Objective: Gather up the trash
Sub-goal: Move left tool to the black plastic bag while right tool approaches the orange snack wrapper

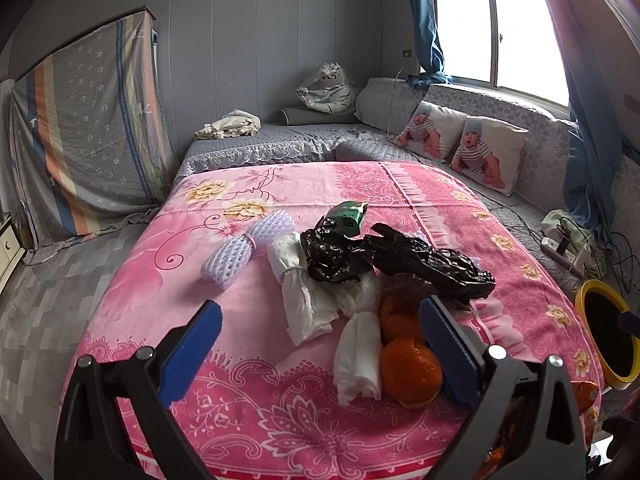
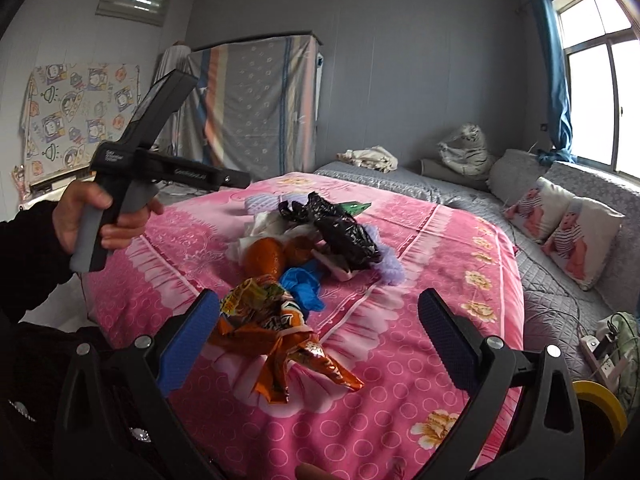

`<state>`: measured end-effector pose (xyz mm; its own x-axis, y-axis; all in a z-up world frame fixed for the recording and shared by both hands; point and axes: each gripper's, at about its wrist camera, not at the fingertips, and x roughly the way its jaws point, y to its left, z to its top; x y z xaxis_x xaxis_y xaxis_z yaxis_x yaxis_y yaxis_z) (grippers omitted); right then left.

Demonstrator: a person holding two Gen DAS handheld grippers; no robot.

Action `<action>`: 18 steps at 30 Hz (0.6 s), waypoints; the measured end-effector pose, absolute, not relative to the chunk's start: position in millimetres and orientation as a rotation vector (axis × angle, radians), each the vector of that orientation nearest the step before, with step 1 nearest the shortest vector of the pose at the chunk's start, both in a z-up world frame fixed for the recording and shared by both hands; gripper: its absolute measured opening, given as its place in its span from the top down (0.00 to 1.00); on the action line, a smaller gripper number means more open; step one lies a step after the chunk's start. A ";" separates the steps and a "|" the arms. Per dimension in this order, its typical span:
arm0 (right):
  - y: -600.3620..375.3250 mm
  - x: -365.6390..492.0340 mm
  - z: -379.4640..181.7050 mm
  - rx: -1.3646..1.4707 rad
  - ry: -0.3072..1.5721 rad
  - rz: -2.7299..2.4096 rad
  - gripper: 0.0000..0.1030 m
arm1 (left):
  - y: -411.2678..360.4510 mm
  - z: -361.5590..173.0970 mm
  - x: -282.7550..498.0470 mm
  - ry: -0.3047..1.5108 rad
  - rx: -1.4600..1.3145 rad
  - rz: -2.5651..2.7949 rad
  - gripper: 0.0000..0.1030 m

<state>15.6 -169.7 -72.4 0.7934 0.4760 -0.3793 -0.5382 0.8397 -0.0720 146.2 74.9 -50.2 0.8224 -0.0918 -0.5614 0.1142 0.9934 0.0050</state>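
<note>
A pile of trash lies on the pink floral cloth (image 1: 248,412). In the left wrist view I see two white tissue bundles (image 1: 308,304), an orange peel (image 1: 410,372), black plastic bags (image 1: 428,264), a green carton (image 1: 349,216) and a lavender foam net (image 1: 236,248). My left gripper (image 1: 320,324) hangs open just before the tissues and peel, holding nothing. In the right wrist view a crumpled orange snack wrapper (image 2: 272,336) and a blue glove (image 2: 302,284) lie nearest. My right gripper (image 2: 320,320) is open above the wrapper, which sits close to its left finger (image 2: 192,332).
A yellow-rimmed bin (image 1: 608,332) stands off the table's right edge. A hand (image 2: 92,220) holds the left gripper's handle at the left of the right wrist view. Grey sofas with baby-print cushions (image 1: 460,144) run behind, and a power strip (image 2: 600,356) lies at the right.
</note>
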 end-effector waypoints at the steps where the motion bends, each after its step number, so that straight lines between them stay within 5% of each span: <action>1: -167.0 18.5 -74.9 -0.193 0.374 0.568 0.08 | 76.4 -50.8 154.3 0.595 0.049 -0.111 0.07; 18: -156.3 50.7 -98.1 -0.219 0.521 0.658 0.08 | 44.8 -64.3 242.9 0.718 0.092 -0.372 0.07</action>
